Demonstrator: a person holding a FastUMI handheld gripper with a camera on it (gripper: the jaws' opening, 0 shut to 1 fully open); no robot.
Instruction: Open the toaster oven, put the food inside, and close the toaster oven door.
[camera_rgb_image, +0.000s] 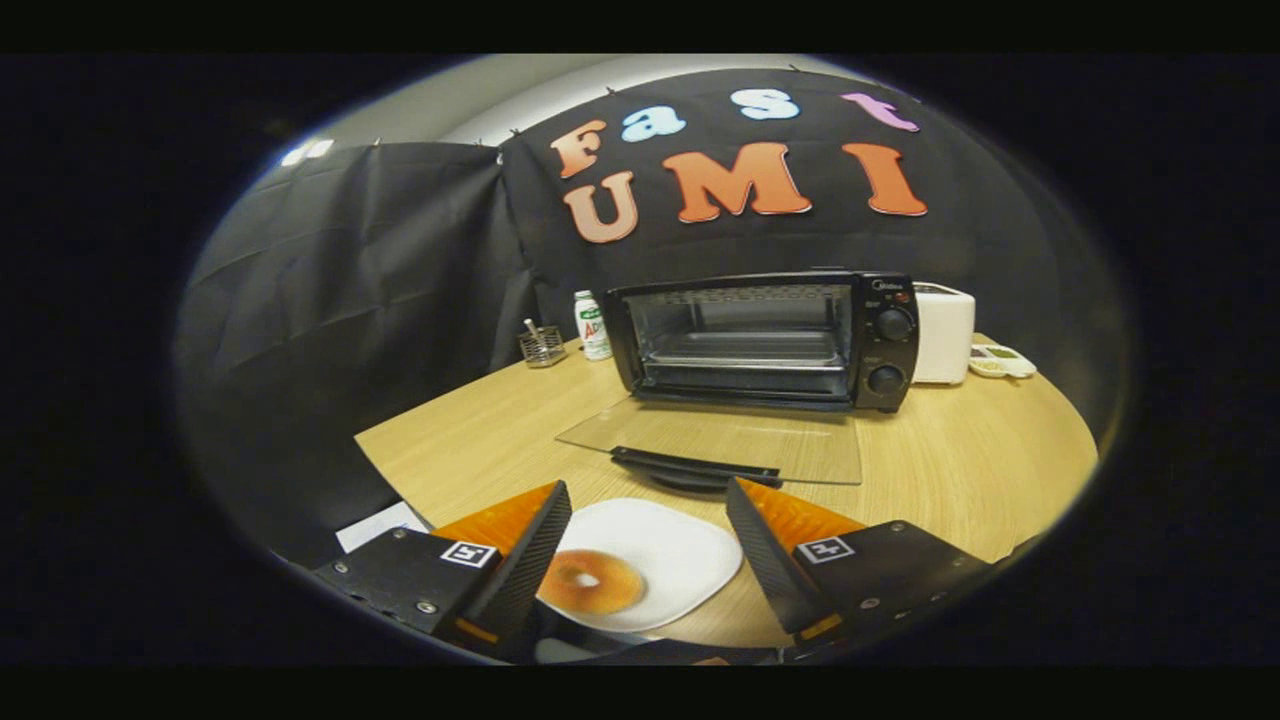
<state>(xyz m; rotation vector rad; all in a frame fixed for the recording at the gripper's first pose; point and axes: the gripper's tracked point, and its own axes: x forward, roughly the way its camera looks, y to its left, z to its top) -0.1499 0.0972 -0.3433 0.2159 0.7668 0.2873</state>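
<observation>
Your claw (650, 540) was released, its two fingers spread wide at the bottom of the frame and touching nothing. Between them, low in the frame, lay a white plate (680, 560) on the wooden counter (960, 470), and the food, a round bagel (592, 582), sat on the plate's left part, close beside your left finger (520, 570). Beyond the fingers, at the centre of the frame, the toaster oven (765, 340) stood with its glass door (730, 445) folded down flat onto the counter, handle toward you, its cavity showing a rack. To the oven's left stood a small bottle (592, 325) and a wire holder (542, 345); to its right, a white appliance (945, 335).
</observation>
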